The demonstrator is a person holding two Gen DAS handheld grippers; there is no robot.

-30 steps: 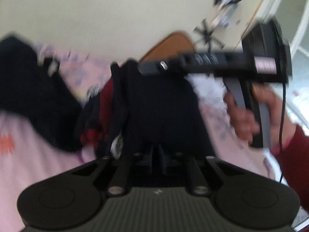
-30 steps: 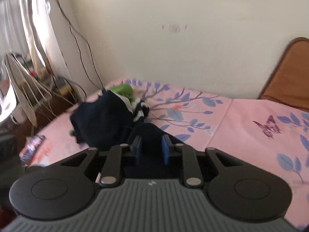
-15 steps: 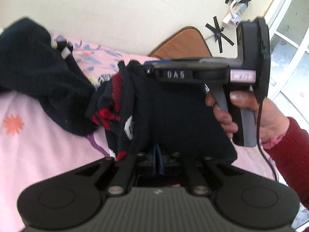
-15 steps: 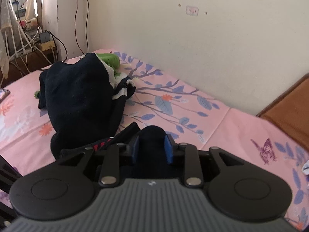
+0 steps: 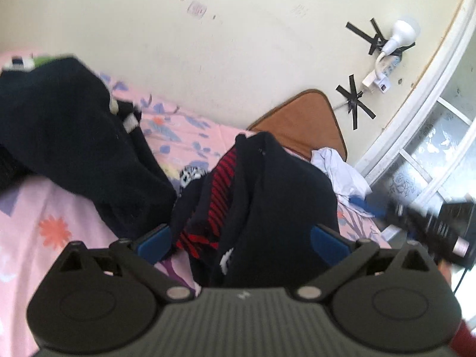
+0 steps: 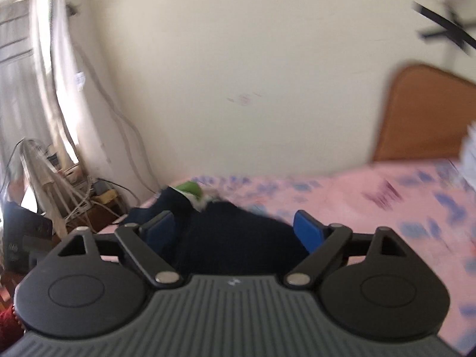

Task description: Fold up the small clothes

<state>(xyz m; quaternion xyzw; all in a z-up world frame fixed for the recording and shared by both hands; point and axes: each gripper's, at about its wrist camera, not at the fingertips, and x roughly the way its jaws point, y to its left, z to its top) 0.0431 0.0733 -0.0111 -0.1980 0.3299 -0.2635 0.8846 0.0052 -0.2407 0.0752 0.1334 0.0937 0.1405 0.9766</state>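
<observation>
Left wrist view: both grippers' jaws opening over dark clothes on a pink floral bedsheet (image 5: 35, 238).
A black garment heap (image 5: 68, 136) lies at the bed's left edge; a navy garment with red stripes (image 5: 261, 196) sits unpinched between the left gripper (image 5: 242, 239) pads; brown headboard (image 5: 309, 122), cream wall (image 5: 238, 44), taped bulb (image 5: 398, 34). Blurred right gripper (image 6: 235, 230) straddles dark cloth, untouched.
</observation>
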